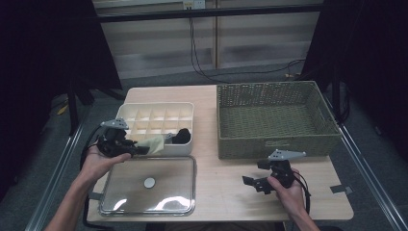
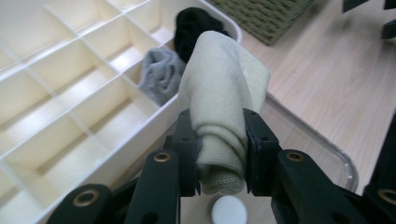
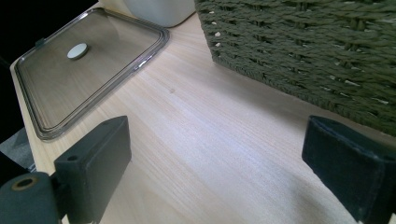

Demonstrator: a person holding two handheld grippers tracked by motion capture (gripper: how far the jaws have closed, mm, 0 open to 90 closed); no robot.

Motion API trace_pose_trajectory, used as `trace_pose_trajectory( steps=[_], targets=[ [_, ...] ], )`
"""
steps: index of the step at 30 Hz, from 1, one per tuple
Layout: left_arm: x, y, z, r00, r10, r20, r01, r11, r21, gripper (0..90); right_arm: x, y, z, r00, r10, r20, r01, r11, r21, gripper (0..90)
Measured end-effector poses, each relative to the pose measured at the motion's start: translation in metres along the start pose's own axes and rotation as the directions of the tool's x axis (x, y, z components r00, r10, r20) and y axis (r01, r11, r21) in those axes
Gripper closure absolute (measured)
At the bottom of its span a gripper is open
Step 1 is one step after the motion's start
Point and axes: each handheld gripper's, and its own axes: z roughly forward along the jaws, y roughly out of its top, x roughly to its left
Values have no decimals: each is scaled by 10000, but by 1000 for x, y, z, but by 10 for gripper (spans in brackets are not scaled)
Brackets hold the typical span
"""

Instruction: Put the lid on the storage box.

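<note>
Left tool clamps a rolled pale-green knit sock at the near edge of the cream plastic divided box, above the clear lid. Grey sock and black sock fill adjacent cells. Right tool gapes wide, empty, over the wooden desk beside the woven basket.

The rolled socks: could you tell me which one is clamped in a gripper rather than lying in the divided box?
The pale yellow-green sock, pinched between the left gripper's jaws. The grey sock and black sock lie in compartments of the cream box.
</note>
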Motion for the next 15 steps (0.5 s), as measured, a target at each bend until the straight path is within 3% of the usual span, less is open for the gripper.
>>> trace_pose_trajectory(
  steps=[3, 15],
  targets=[
    [8, 1, -4, 9999, -96, -131, 95, 9999, -34, 704, -1, 0, 0, 10000, 12, 14, -12, 10000, -21, 78],
    [35, 10, -2, 9975, -430, -557, 478, 9950, 880, 705, 0, 0, 1, 10000, 29, 59, -29, 10000, 34, 73]
  ],
)
